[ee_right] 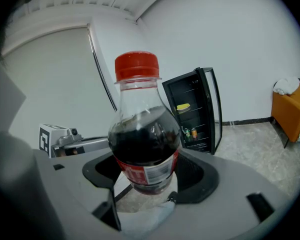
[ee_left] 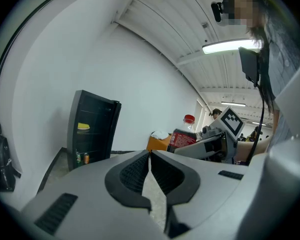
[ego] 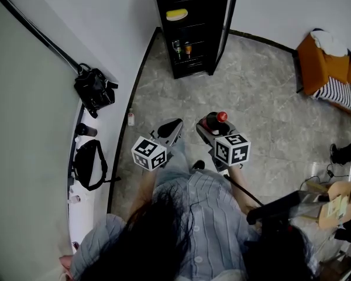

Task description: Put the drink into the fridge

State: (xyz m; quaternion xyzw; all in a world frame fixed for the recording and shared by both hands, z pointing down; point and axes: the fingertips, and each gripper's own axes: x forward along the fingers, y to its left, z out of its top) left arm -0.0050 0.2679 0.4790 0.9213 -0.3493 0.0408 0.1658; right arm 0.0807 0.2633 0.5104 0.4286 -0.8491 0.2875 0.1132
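Note:
The drink is a dark cola bottle [ee_right: 142,134] with a red cap [ego: 222,117] and a red label. My right gripper [ee_right: 147,176] is shut on its lower body and holds it upright. The black fridge [ego: 193,28] stands ahead against the wall, its door [ego: 228,16] swung open to the right. A yellow item [ego: 176,14] lies on an upper shelf and cans [ego: 182,50] stand lower down. My left gripper [ee_left: 150,171] is shut with nothing in it, level with the right gripper [ego: 213,124] and to its left. Both are well short of the fridge [ee_right: 192,119].
Two black bags [ego: 93,89] [ego: 89,164] sit on a white ledge along the left wall. A small bottle [ego: 130,117] stands on the floor by that wall. An orange seat [ego: 324,63] with striped cloth is at the right. A second person's head [ego: 281,244] is at lower right.

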